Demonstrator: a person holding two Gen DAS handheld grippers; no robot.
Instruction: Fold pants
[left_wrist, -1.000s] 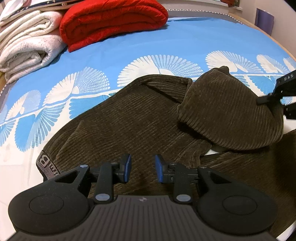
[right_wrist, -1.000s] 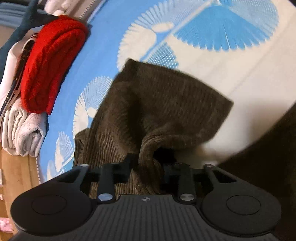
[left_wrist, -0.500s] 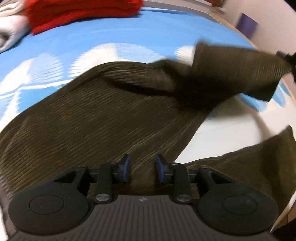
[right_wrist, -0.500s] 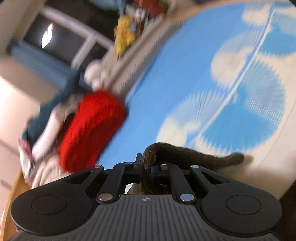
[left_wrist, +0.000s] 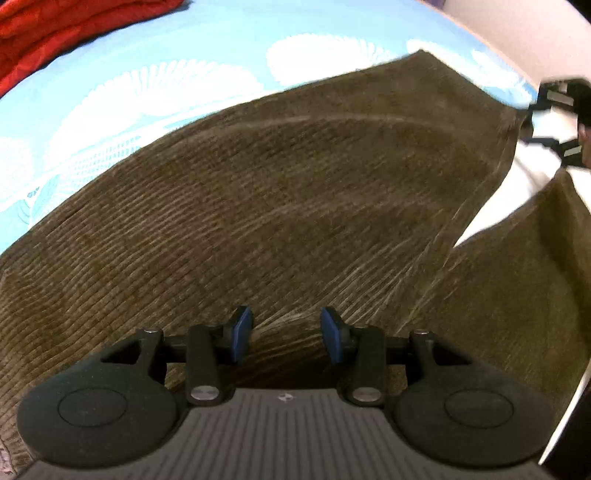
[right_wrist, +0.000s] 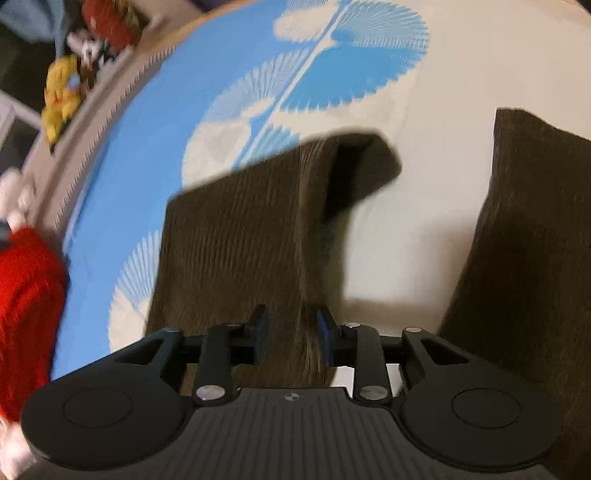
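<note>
Brown corduroy pants lie spread on the blue and white bedspread. My left gripper is open just above the pants near the crotch, with a fabric ridge between its blue pads. My right gripper is shut on the end of one pant leg and holds it stretched out. It shows in the left wrist view at the far right. The other leg lies to the right.
A folded red blanket lies at the back left of the bed, also in the right wrist view. Plush toys sit on a ledge beyond the bed edge.
My right gripper pulled the folded-over pant leg out to the right, and the leg now lies straight. My left gripper moved forward and lower over the pants.
</note>
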